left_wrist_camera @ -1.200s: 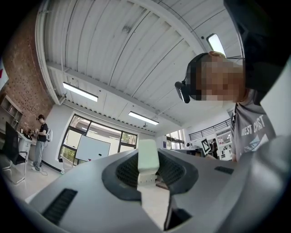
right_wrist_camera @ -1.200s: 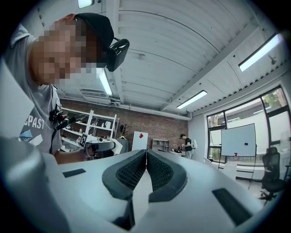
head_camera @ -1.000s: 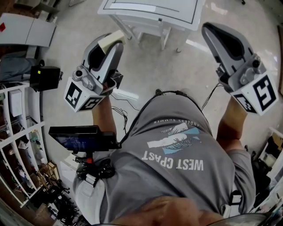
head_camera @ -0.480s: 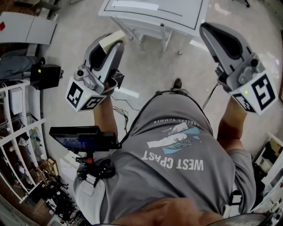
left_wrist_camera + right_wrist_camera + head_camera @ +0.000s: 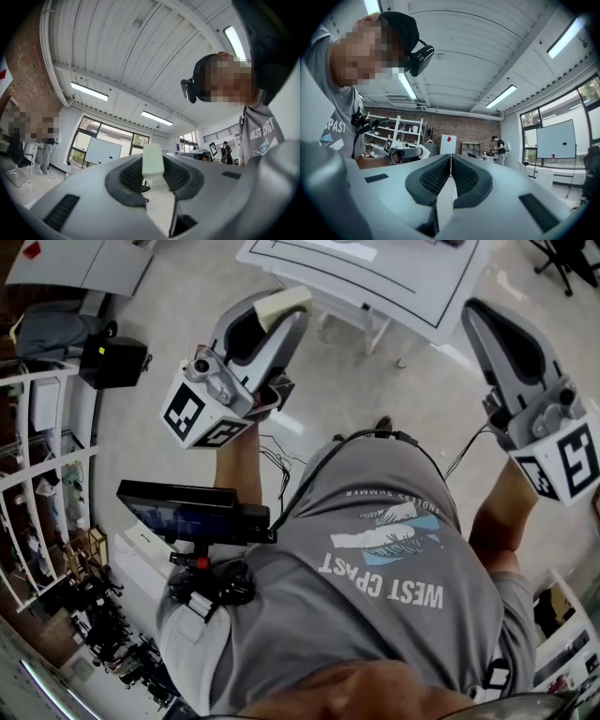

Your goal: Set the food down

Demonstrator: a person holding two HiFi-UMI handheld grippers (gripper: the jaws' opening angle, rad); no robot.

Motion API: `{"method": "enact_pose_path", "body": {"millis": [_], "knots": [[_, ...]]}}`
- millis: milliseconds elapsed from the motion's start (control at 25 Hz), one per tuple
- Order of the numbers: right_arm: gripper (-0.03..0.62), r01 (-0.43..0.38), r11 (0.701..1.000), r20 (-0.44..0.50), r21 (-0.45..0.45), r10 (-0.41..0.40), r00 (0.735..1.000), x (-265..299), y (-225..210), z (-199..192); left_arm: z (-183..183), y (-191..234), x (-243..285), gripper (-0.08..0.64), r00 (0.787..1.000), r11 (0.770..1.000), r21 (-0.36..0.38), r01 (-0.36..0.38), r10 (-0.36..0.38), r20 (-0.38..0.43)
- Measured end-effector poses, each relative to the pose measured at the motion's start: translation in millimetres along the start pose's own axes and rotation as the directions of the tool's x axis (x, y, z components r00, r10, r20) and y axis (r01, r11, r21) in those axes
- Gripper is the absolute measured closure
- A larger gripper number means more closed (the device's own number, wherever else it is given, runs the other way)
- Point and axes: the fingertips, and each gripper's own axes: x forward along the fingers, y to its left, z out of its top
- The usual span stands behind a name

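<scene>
In the head view my left gripper (image 5: 278,317) is raised in front of the person's chest, shut on a small pale block of food (image 5: 285,303) that sticks out past its tips. The left gripper view shows the same pale block (image 5: 152,161) pinched between the dark ribbed pads (image 5: 131,174), pointing up at the ceiling. My right gripper (image 5: 481,317) is held up at the right, its jaws pressed together with nothing between them. In the right gripper view its pads (image 5: 436,176) meet along one line.
A white table (image 5: 424,289) stands on the floor ahead, beyond both grippers. A dark screen (image 5: 192,512) is mounted at the person's waist on the left. White shelves (image 5: 37,474) and a black box (image 5: 114,362) line the left side. Other people stand far off in the room.
The head view has shifted, so both grippers and the table sit further right and the left gripper higher. The left gripper's hold on the pale block is unchanged.
</scene>
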Motion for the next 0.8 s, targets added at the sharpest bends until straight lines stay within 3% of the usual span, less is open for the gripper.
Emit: {"method": "enact_pose_path", "body": {"millis": [520,800], "knots": [[0.584,-0.011,1.000,-0.001,0.010,0.011,1.000,5,-20,6,-1,9,24,0.456,1.000,1.000,-0.019,-0.001,0.000,-0.027],[0.584,0.028,1.000,-0.007,0.006,-0.028,1.000,59,-40,-1,-1,73,26,0.456,0.999,0.999,-0.030,0.040,-0.041,-0.027]]}}
